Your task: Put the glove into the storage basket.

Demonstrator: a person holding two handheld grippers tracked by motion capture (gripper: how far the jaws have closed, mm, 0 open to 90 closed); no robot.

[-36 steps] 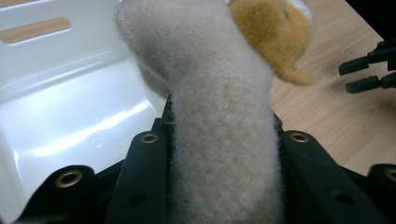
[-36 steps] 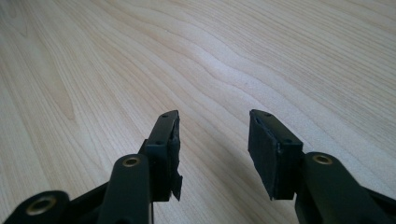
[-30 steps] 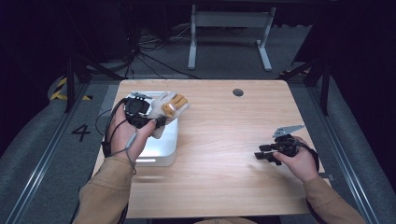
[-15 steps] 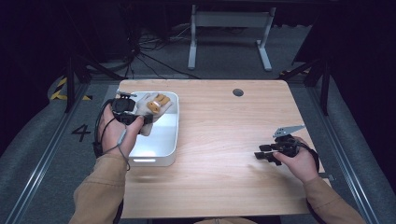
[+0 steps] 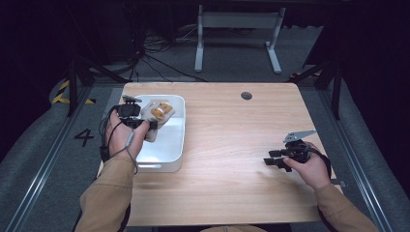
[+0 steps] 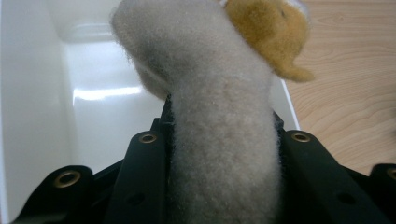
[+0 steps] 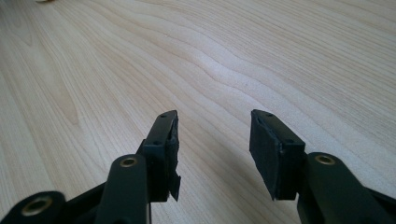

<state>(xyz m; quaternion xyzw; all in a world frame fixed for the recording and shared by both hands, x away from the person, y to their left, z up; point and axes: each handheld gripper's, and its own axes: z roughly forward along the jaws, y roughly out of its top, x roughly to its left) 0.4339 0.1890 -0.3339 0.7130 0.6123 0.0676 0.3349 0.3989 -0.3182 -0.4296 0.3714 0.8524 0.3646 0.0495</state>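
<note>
Plush toy, grey with a tan patch, sits clamped in the left gripper over the white tub near the table's left edge. Near its right edge, right gripper gapes empty above bare wood.

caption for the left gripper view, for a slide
Left hand-held gripper shut on a grey-and-tan plush toy above a white tub.

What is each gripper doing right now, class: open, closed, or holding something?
Left gripper: shut on the plush toy, over the white tub.
Right gripper: open, nothing between its jaws, above the bare table.
</note>
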